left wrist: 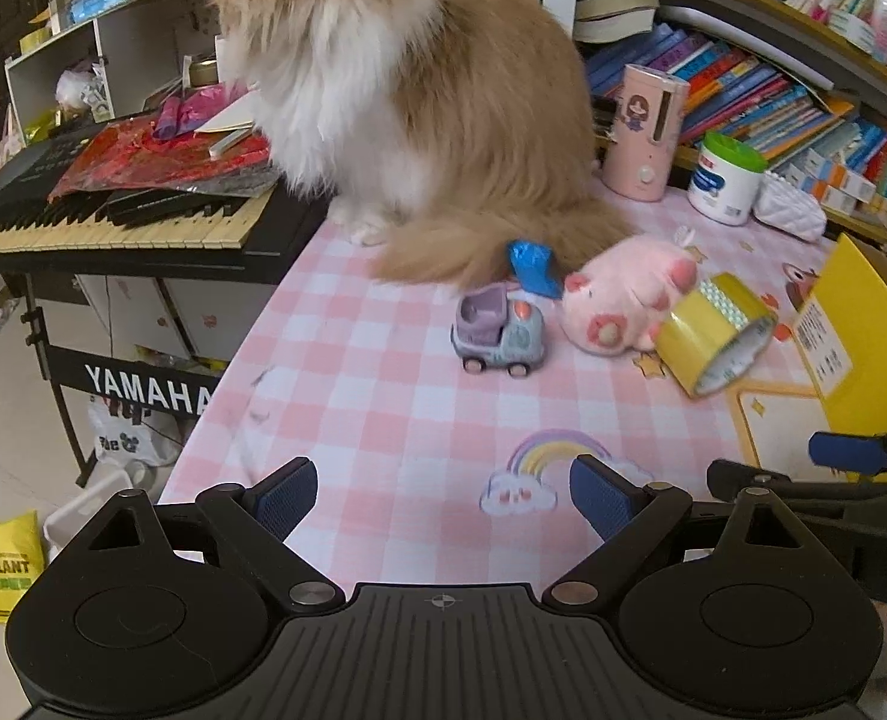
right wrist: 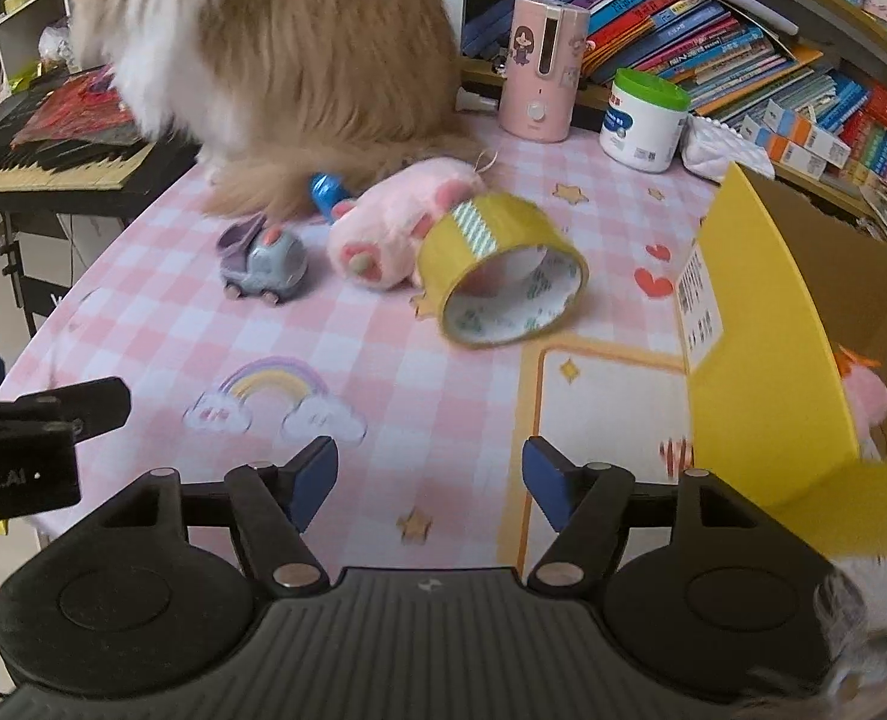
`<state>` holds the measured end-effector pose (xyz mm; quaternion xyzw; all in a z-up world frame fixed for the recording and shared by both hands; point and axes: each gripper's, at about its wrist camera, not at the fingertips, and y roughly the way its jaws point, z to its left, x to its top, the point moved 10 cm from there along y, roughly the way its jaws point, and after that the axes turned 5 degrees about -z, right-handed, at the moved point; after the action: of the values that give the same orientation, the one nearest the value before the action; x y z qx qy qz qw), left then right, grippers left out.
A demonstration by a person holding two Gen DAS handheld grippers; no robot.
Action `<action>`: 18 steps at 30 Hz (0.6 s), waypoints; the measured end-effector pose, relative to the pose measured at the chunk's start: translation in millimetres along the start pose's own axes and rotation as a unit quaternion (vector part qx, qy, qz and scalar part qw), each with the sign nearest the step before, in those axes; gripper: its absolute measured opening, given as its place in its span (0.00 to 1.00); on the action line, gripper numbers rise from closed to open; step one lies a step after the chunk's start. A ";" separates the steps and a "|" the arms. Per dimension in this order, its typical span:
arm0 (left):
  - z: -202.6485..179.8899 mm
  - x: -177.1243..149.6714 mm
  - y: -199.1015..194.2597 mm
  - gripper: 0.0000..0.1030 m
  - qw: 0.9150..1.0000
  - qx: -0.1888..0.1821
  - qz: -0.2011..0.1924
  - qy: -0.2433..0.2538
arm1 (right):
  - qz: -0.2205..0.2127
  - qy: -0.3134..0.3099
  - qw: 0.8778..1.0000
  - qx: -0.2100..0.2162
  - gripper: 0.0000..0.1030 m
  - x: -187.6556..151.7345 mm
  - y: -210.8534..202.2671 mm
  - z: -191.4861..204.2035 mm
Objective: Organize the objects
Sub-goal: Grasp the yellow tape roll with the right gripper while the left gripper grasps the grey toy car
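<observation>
The yellow tape roll [right wrist: 506, 273] lies tilted on the checked counter [right wrist: 383, 360], touching the pink plush toy [right wrist: 392, 222], with the toy car [right wrist: 266, 267] just beside. Near them, the left gripper [left wrist: 443, 504] and right gripper [right wrist: 430, 483] hover wide apart, holding and touching nothing.

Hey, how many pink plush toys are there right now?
2. One pink plush pig lies on the table between the toy truck and tape roll; another pink plush peeks from the yellow box, mostly hidden.
</observation>
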<state>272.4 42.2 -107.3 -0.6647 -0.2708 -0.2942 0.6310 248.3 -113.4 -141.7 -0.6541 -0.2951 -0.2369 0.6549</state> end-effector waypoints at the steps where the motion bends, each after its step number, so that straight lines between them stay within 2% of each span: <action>1: -0.9 3.5 3.4 0.90 1.000 0.001 0.000 -0.001 | -0.004 -0.001 1.000 -0.002 0.71 5.8 5.0 -2.7; 4: -3.7 13.7 12.5 0.91 1.000 0.000 -0.001 -0.006 | -0.013 0.000 1.000 -0.005 0.82 20.4 17.5 -9.6; 11: -13.1 34.0 38.4 0.91 1.000 -0.008 0.000 -0.009 | -0.021 0.004 1.000 -0.016 0.95 48.3 51.9 -28.1; 18: -21.3 48.3 73.8 0.91 1.000 -0.012 0.010 0.000 | -0.012 -0.009 1.000 -0.011 0.97 60.2 90.3 -39.7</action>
<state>358.2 16.2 -121.4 -0.6749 -0.2606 -0.2912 0.6259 357.1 -145.5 -163.4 -0.6598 -0.3059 -0.2421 0.6423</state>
